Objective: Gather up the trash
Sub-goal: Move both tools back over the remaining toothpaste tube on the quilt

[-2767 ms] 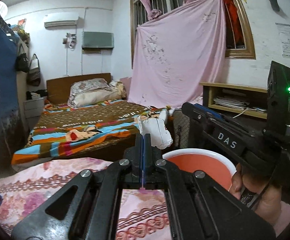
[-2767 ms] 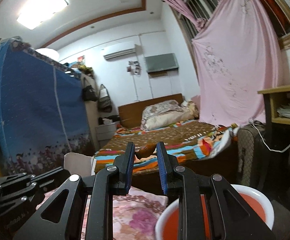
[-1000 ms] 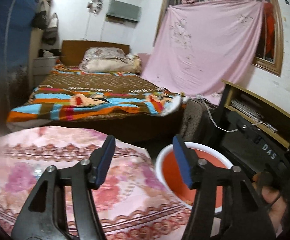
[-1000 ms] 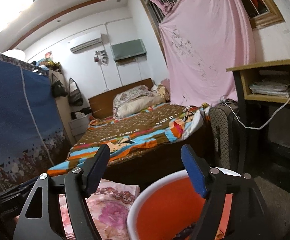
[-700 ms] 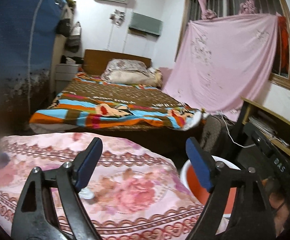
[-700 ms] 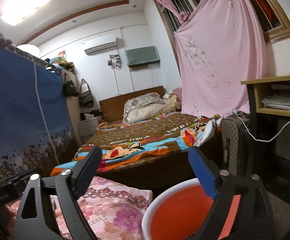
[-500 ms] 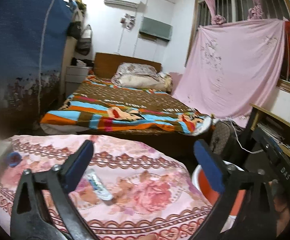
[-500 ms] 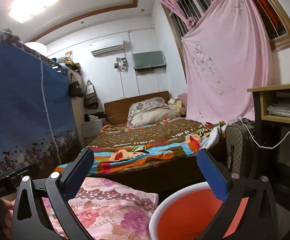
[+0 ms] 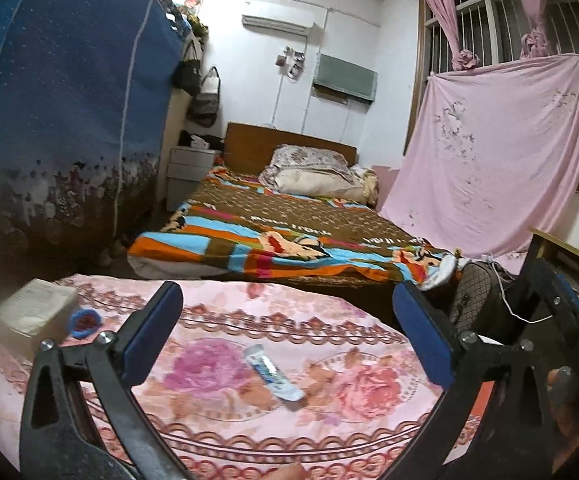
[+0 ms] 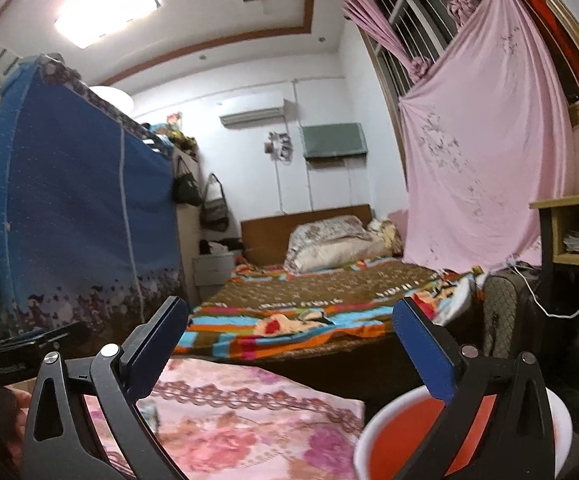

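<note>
Both sets of fingers spread wide, nothing between them: left gripper (image 9: 287,330) lines up on the tube wrapper (image 9: 272,372) at 6 o'clock, right gripper (image 10: 289,346) hangs over the bin (image 10: 381,424), probably just emptied.

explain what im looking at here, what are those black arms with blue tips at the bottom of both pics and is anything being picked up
Those are hand-held tongs: a person carries one in each hand, each with a camera looking along its two fingers. One picture is from the left tongs, the other from the right tongs. Both stand wide open, their jaws having just been opening, with nothing between them. Below is a pink flowered cloth. On it lie a small white and blue tube, a white box and a little blue cap beside the box. To the right stands an orange bucket with a white rim, probably for the trash.
</note>
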Tool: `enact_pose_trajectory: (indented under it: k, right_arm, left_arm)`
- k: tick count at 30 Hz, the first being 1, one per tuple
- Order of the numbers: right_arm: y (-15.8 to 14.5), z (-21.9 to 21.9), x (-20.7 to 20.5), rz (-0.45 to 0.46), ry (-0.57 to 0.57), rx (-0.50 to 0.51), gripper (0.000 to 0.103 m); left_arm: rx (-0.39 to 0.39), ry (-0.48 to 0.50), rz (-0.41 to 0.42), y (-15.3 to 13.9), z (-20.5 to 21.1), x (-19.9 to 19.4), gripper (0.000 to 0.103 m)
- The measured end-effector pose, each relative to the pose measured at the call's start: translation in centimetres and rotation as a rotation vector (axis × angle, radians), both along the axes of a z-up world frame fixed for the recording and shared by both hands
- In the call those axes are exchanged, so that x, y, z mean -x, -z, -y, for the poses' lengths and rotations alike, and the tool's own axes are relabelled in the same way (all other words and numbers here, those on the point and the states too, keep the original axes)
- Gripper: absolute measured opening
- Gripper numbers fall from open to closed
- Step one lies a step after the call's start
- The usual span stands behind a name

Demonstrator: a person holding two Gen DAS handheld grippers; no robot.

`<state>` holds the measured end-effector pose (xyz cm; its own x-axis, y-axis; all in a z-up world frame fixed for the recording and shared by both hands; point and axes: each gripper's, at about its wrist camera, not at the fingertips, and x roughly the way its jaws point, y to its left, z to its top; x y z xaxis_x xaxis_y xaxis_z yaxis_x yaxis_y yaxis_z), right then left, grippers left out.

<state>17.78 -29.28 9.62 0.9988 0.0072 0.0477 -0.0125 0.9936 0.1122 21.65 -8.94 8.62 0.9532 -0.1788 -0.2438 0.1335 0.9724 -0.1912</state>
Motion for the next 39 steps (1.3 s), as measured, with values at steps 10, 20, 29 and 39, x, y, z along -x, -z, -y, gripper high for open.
enact_pose_trajectory:
  k: [10,20,29,39]
  right_arm:
    - [-0.2,-3.2,0.5,0.061,-0.077,0.012,0.103]
    - [0.3,-8.9,-2.3,-0.053,-0.219,0.066,0.103]
    - [2.3,-13.8,-8.7,-0.377,-0.276,0.166,0.102]
    - [7.5,-15.9,-14.2,-0.743,-0.348,0.243,0.060]
  left_arm:
    - [-0.062,-0.109,0.079,-0.4,-4.8,2.9,0.092]
    - [-0.118,-0.184,0.056,0.4,-11.7,4.0,0.092]
    - [-0.124,-0.134,-0.107,2.5,-14.7,-0.5,0.090]
    - [-0.172,-0.042,-0.354,5.2,-14.9,-6.4,0.069]
